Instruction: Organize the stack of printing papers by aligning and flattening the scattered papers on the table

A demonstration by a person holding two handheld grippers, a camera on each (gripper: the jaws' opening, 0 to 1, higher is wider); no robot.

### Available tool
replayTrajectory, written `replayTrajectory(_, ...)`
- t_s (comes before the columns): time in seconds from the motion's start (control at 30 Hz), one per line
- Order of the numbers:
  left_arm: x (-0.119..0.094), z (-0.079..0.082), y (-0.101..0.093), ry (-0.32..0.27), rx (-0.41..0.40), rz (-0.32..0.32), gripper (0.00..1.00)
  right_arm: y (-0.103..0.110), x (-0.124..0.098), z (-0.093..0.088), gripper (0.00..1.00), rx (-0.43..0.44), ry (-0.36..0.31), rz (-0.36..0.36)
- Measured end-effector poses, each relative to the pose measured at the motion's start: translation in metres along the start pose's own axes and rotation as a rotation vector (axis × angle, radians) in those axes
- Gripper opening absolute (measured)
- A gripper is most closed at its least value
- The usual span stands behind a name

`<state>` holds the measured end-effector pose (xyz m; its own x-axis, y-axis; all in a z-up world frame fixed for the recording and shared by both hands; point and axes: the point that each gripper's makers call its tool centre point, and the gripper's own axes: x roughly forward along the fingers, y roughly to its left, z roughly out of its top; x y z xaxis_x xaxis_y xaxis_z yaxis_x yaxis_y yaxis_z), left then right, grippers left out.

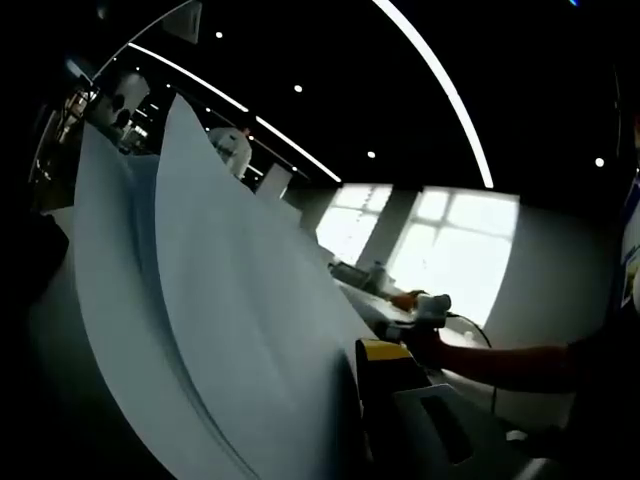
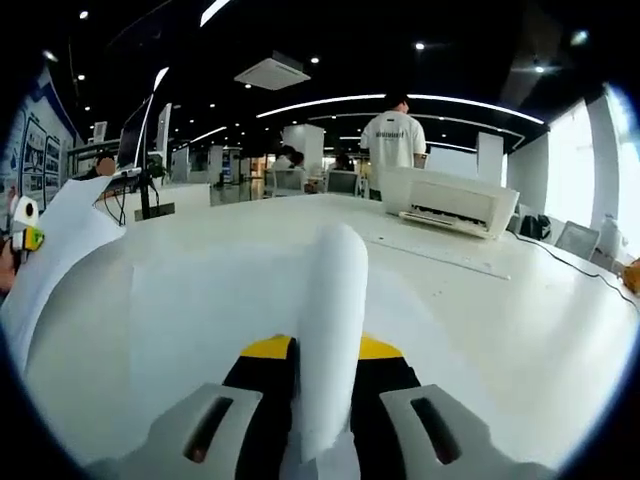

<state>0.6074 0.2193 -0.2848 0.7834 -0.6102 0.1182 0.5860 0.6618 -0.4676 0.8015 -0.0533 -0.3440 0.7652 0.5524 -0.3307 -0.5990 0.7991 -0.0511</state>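
White printing papers (image 1: 230,300) stand lifted and bowed across the left gripper view. They press against the yellow pad of my left gripper (image 1: 345,375), whose other jaw is hidden behind the sheets; it holds them. In the right gripper view the papers (image 2: 330,300) arch up as a fold between the two yellow pads of my right gripper (image 2: 322,352), which is shut on their edge. The sheets spread over the white table (image 2: 520,330) and rise at the far left to the left gripper (image 2: 22,228). The right gripper (image 1: 432,310) appears beyond the papers, held by a hand.
A white printer (image 2: 445,200) stands at the table's back right with a cable running right. A person in a white shirt (image 2: 393,135) stands behind it. Monitors and desks (image 2: 150,140) sit at back left. The person's arm (image 1: 520,365) crosses the left gripper view.
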Motion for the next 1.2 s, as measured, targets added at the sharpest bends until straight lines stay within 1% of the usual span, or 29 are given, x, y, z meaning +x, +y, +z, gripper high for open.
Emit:
replayTrajectory(0.17, 0.0, 0.0, 0.001, -0.001, 0.001, -0.001, 0.14, 0.001, -0.004, 0.007, 0.12, 0.012, -0.031, 0.01)
replayTrajectory(0.27, 0.0, 0.0, 0.001, 0.0, 0.002, -0.001, 0.14, 0.001, -0.003, 0.006, 0.1, 0.009, -0.024, 0.008)
replayTrajectory(0.4, 0.0, 0.0, 0.001, 0.0, 0.003, 0.0, 0.14, 0.001, -0.005, 0.008, 0.1, 0.039, -0.029, 0.015)
replayTrajectory(0.43, 0.0, 0.0, 0.001, 0.0, 0.003, 0.0, 0.14, 0.001, -0.005, 0.007, 0.1, 0.043, -0.028, 0.016)
replayTrajectory(0.57, 0.0, 0.0, 0.001, 0.001, 0.003, 0.0, 0.14, 0.003, -0.006, 0.006, 0.08, 0.11, -0.007, 0.033)
replayTrajectory(0.67, 0.0, 0.0, 0.001, 0.001, 0.004, 0.0, 0.14, 0.007, -0.005, 0.002, 0.06, 0.114, 0.017, 0.046)
replayTrajectory(0.73, 0.0, 0.0, 0.001, 0.001, 0.005, 0.0, 0.14, 0.011, -0.004, 0.0, 0.04, 0.089, 0.031, 0.056)
replayTrajectory(0.83, 0.0, 0.0, 0.001, 0.001, 0.005, 0.0, 0.14, 0.014, -0.005, 0.002, 0.0, 0.018, 0.023, 0.06)
replayTrajectory(0.87, 0.0, -0.001, 0.0, 0.001, 0.005, 0.0, 0.14, 0.014, -0.005, 0.004, 0.0, -0.017, 0.009, 0.055)
replayTrajectory(0.9, 0.0, -0.001, 0.0, 0.001, 0.005, 0.0, 0.14, 0.014, -0.005, 0.006, 0.0, -0.032, -0.001, 0.054)
replayTrajectory(1.0, 0.0, -0.001, 0.0, 0.001, 0.005, 0.0, 0.14, 0.018, -0.008, 0.011, 0.01, -0.052, -0.033, 0.062)
replayTrajectory(1.03, 0.0, -0.001, 0.0, 0.001, 0.005, -0.001, 0.14, 0.02, -0.01, 0.016, 0.02, -0.07, -0.061, 0.072)
replayTrajectory(1.1, 0.0, 0.0, 0.001, -0.001, 0.005, -0.001, 0.14, 0.021, -0.012, 0.024, 0.05, -0.117, -0.109, 0.059)
replayTrajectory(1.17, 0.0, 0.0, 0.001, -0.001, 0.005, -0.001, 0.14, 0.021, -0.013, 0.027, 0.07, -0.175, -0.129, 0.032)
replayTrajectory(1.2, 0.0, 0.0, 0.002, -0.001, 0.005, -0.001, 0.14, 0.025, -0.013, 0.026, 0.07, -0.182, -0.125, 0.04)
